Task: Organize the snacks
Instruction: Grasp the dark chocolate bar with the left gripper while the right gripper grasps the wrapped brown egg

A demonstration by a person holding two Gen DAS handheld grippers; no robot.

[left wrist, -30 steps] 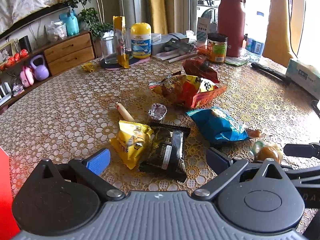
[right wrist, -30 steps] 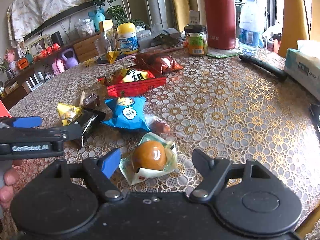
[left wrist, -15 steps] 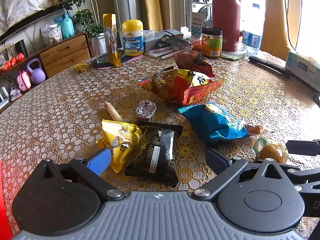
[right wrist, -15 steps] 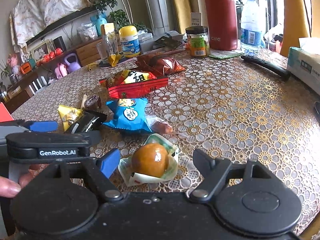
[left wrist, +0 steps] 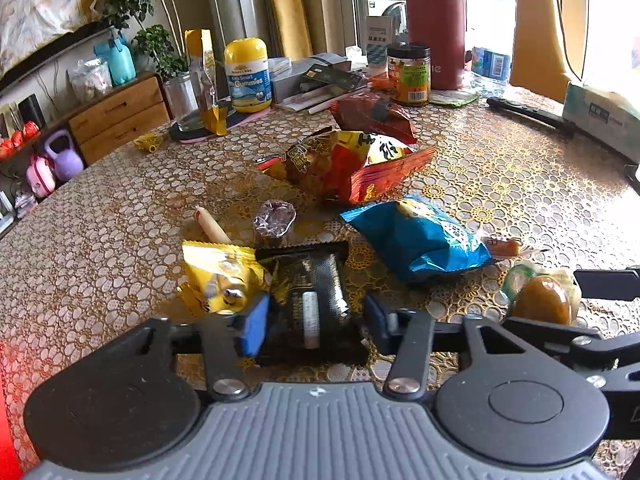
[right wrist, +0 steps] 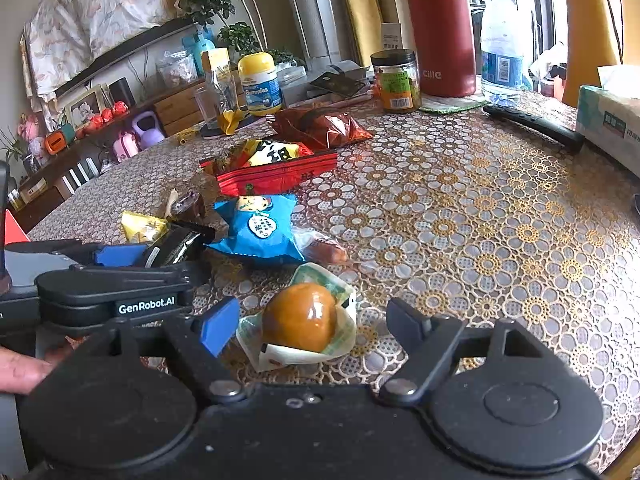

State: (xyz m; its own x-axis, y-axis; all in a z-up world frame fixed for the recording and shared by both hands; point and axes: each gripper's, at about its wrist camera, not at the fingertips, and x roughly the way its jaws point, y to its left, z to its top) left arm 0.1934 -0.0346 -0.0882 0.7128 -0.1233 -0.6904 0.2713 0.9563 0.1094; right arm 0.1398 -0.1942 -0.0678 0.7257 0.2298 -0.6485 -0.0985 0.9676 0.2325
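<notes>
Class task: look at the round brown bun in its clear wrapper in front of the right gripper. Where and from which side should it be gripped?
Grip the brown bun across its domed middle, from the near side, angled down. The open right gripper already straddles it; the loose wrapper edges look too slack to hold.

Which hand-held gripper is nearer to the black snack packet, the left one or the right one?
Left. The left hand-held gripper has the black snack packet between its closing jaws. The right hand-held gripper is off to the side, straddling the wrapped brown egg.

Lace-patterned table (right wrist: 460, 216) bears scattered snack packets (left wrist: 412, 236), jars (left wrist: 408, 74), red flask (right wrist: 440, 28).
</notes>
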